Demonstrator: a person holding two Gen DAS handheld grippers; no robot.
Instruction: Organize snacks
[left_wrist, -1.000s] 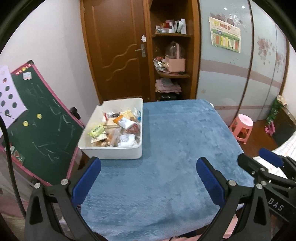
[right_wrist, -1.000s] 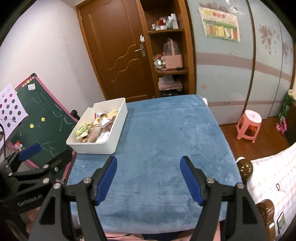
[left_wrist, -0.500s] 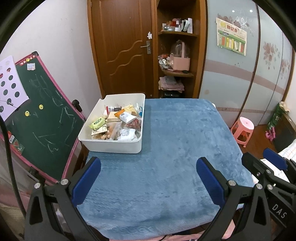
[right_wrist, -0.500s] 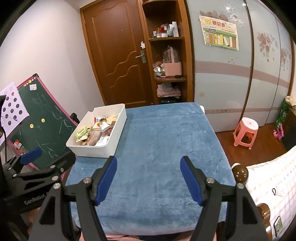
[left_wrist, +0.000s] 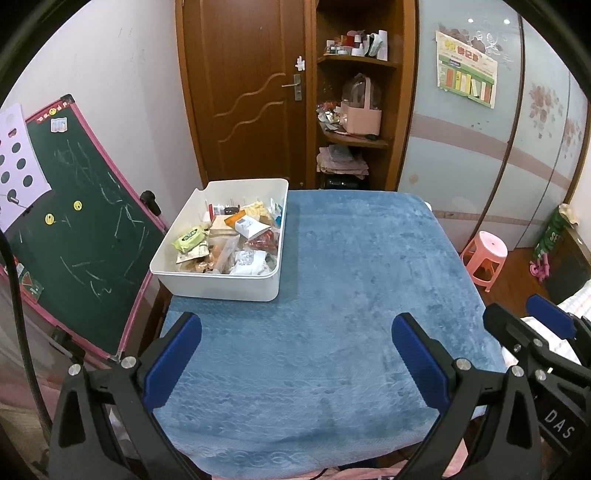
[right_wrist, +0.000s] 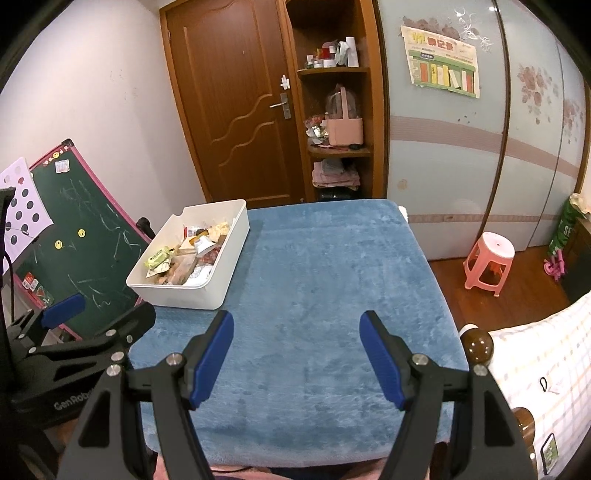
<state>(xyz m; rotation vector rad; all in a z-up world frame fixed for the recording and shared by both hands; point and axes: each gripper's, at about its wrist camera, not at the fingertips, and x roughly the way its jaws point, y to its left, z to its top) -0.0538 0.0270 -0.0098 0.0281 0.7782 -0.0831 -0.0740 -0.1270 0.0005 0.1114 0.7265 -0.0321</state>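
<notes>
The snacks (left_wrist: 229, 240) lie heaped in a white bin (left_wrist: 221, 286), a jumble of small wrapped packets: a green one at the left side, an orange-and-white one near the middle, a red one just right of it, pale wrappers toward the near wall. The bin stands at the left edge of the bench (left_wrist: 351, 295), which is covered with a blue plush cloth; in the left wrist view it sits left of centre, in the right wrist view further toward the left middle of the frame. The rest of the cloth is bare.

The left gripper (left_wrist: 295, 354) hangs over the near edge of the bench at the bottom of its frame, jaws wide apart with nothing between them. The right gripper (right_wrist: 297, 354) is likewise low in its frame, jaws apart and gripping nothing, well short of the bin.

Left of the bench leans a green chalkboard (left_wrist: 85, 229) with a pink frame. Behind stand a brown door (left_wrist: 243, 92) and open shelves (left_wrist: 354, 96). A pink stool (left_wrist: 484, 258) is on the floor at the right.
</notes>
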